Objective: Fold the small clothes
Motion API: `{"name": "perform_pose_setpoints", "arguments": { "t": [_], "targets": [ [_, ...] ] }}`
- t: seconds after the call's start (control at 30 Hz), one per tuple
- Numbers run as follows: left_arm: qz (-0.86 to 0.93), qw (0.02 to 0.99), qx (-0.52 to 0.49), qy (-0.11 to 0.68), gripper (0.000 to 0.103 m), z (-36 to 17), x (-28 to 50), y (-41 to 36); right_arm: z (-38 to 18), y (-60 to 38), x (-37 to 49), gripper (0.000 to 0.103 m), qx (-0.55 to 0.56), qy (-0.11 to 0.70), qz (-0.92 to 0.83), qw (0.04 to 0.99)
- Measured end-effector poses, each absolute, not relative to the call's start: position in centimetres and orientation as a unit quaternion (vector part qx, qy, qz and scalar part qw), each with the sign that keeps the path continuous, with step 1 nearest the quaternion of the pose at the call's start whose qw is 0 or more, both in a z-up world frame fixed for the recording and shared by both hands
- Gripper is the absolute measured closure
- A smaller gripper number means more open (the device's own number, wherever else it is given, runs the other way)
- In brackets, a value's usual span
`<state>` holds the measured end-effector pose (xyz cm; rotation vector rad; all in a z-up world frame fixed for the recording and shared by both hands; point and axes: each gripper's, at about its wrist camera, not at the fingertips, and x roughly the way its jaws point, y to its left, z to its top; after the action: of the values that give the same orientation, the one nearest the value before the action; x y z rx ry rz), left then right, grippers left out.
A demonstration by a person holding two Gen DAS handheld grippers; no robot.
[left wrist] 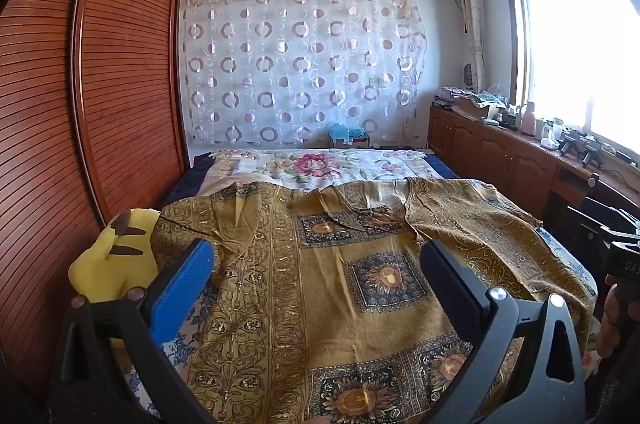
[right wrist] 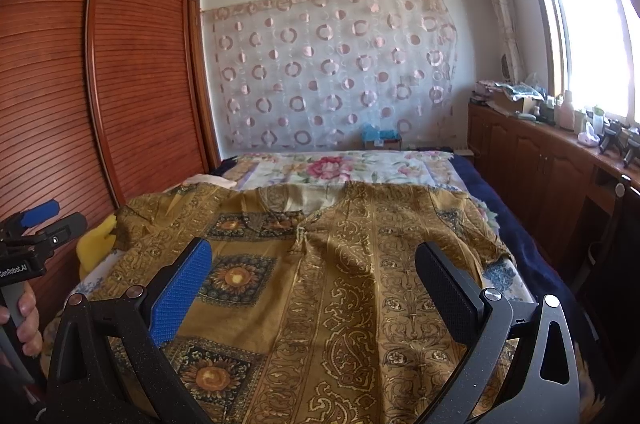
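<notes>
A mustard-brown patterned shirt (left wrist: pixel 328 264) with dark sunflower squares lies spread flat on the bed, collar toward the far end; it also shows in the right wrist view (right wrist: pixel 340 284). My left gripper (left wrist: pixel 316 260) is open and empty, held above the shirt's left half. My right gripper (right wrist: pixel 312 264) is open and empty, held above the shirt's right half. The left gripper shows at the left edge of the right wrist view (right wrist: pixel 40 220). The right gripper's body shows at the right edge of the left wrist view (left wrist: pixel 616 244).
A yellow plush toy (left wrist: pixel 116 260) lies at the bed's left edge beside the slatted wooden wardrobe (left wrist: pixel 100 104). A floral sheet (left wrist: pixel 320 164) covers the far end of the bed. A cluttered wooden cabinet (left wrist: pixel 520 160) runs along the right under the window.
</notes>
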<state>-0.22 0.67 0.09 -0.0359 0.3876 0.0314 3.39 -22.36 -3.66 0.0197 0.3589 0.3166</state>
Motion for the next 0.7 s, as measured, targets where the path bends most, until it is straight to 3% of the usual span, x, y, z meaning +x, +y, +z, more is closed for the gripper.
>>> {"name": "perform_pose_setpoints", "arguments": {
  "t": [0.7],
  "targets": [
    [0.016, 0.981, -0.016, 0.193, 0.0, 0.01, -0.18, 0.57, -3.39, -22.41, 3.3, 0.0, 0.011, 0.177, 0.157, 0.972]
  ]
}}
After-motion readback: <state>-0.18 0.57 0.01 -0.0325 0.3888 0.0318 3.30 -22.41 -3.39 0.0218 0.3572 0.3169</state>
